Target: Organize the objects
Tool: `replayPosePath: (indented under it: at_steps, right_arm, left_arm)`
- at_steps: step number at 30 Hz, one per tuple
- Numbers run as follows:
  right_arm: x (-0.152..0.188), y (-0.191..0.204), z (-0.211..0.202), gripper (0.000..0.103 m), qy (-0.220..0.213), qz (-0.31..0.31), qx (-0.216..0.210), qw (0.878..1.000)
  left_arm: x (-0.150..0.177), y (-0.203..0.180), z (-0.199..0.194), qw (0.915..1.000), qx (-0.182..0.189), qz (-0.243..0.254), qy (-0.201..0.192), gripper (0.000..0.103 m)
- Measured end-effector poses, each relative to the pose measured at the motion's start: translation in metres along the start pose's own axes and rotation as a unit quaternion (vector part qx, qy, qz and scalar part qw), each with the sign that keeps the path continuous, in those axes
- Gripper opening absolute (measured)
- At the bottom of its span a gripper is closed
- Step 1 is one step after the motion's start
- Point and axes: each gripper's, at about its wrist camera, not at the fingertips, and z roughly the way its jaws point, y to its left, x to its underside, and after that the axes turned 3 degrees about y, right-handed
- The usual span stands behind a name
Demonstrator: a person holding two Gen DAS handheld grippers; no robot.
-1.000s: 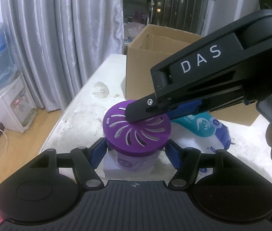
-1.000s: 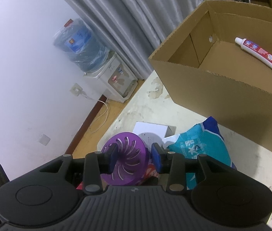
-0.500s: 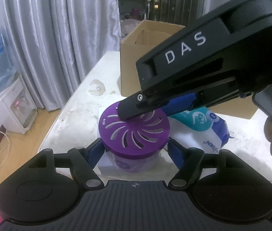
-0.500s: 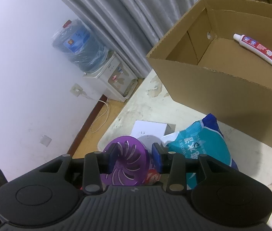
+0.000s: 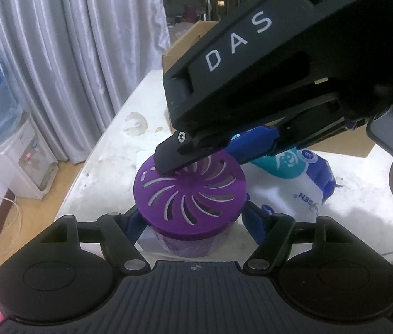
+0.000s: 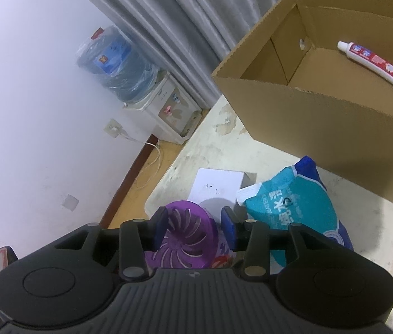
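A jar with a purple slotted lid (image 5: 193,194) stands on a white box (image 5: 146,236) near the table's left edge. My left gripper (image 5: 193,220) straddles it from the near side. Its blue pads sit close beside the lid's rim without clearly pressing, and the jaws are closing. My right gripper (image 6: 195,228) reaches down over the lid (image 6: 188,239) from the right. One of its fingers (image 5: 174,158) lies over the lid's far edge. Its jaws are opening, and a gap shows between the right pad and the lid.
A teal and blue pack of wipes (image 6: 288,208) lies just right of the jar. Behind it stands an open cardboard box (image 6: 321,117) holding a toothpaste tube (image 6: 383,69). The table's edge runs close on the left, with a water dispenser (image 6: 165,111) on the floor beyond.
The left gripper's pads have spread from under the lid out to its rim. The right gripper's jaws have widened a little. The jar stays on the white box.
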Motion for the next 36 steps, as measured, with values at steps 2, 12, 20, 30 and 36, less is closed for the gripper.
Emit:
replayPosePath:
  at_steps: [2,12,20,30,36]
  right_arm:
    - [0.0,-0.001,0.0,0.045,0.0,0.001,-0.001,1.0]
    - [0.001,-0.005,-0.001,0.045,0.0,0.013,-0.011,1.0]
    - [0.003,-0.005,-0.004,0.046,-0.003,0.016,-0.014,1.0]
    - [0.009,0.003,-0.019,0.045,-0.021,0.016,-0.032,0.999]
    - [0.018,0.011,-0.041,0.045,-0.045,0.009,-0.034,0.998]
  left_arm:
    - [-0.001,0.0,0.0,1.0,0.0,-0.002,-0.001,0.07]
    - [-0.003,0.002,0.001,0.9999,-0.009,-0.002,-0.006,0.065]
    - [-0.005,0.002,-0.003,1.0,-0.007,-0.001,-0.005,0.065]
    - [-0.007,-0.005,-0.026,0.9994,-0.025,0.016,-0.018,0.065]
    - [-0.009,-0.018,-0.045,0.9987,-0.03,0.03,-0.029,0.065]
